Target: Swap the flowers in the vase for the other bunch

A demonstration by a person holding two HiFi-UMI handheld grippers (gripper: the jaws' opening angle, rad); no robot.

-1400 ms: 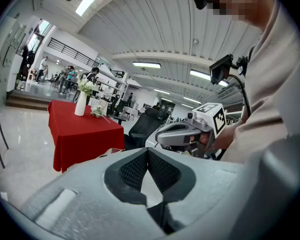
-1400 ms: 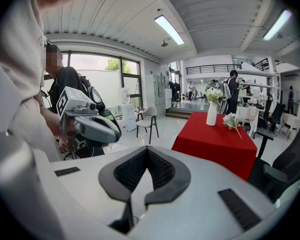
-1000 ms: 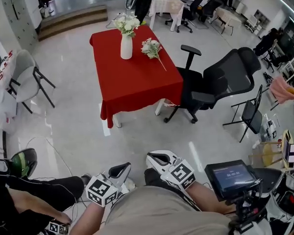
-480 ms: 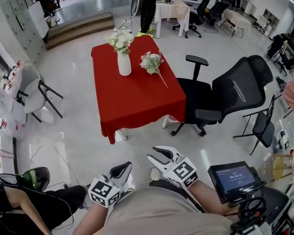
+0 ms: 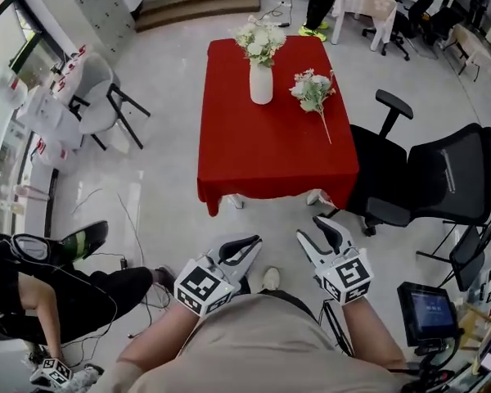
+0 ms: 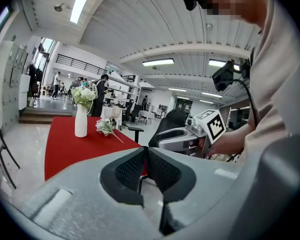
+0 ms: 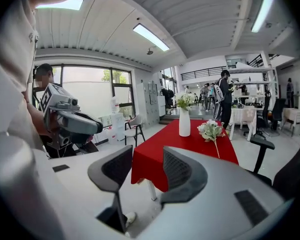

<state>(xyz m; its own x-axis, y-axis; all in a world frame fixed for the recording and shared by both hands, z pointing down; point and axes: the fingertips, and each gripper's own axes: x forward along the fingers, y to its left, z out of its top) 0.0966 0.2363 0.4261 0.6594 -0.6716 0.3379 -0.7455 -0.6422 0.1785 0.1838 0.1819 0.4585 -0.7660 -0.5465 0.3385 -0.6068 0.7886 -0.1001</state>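
Approach phase, both tools carried at waist level. My right gripper (image 7: 146,160) has just been opening its jaws. They now stand partly spread with only bare floor and the table edge seen through the gap, so nothing is pinched. My left gripper (image 6: 144,156) has its jaws pressed together, the ribbed pads meeting with nothing between them.

In the head view the right gripper (image 5: 319,229) and left gripper (image 5: 244,242) point toward 12 o'clock, side by side and apart from each other. Compared with the earlier frames, the red table (image 5: 262,158) now lies nearer and almost squarely ahead, where before it sat further off and to the left. I read this as a walk-up that has nearly lined up with the table's near edge. A strip of floor still separates the tools from it.

On the table, the white vase (image 5: 261,82) stands upright near the far end with its flowers (image 5: 259,39) still in it. The loose bunch (image 5: 313,88) lies flat at about 3 o'clock of the vase, near it but not touching, its stem trailing toward 5 o'clock. A black office chair (image 5: 442,178) stands at 3 o'clock of the table.

Nothing on the table has been touched, so the swap itself has not begun. The spreading right jaws suggest preparation for a first grasp, probably of the stems in the vase. The left gripper must part its jaws before it can help.
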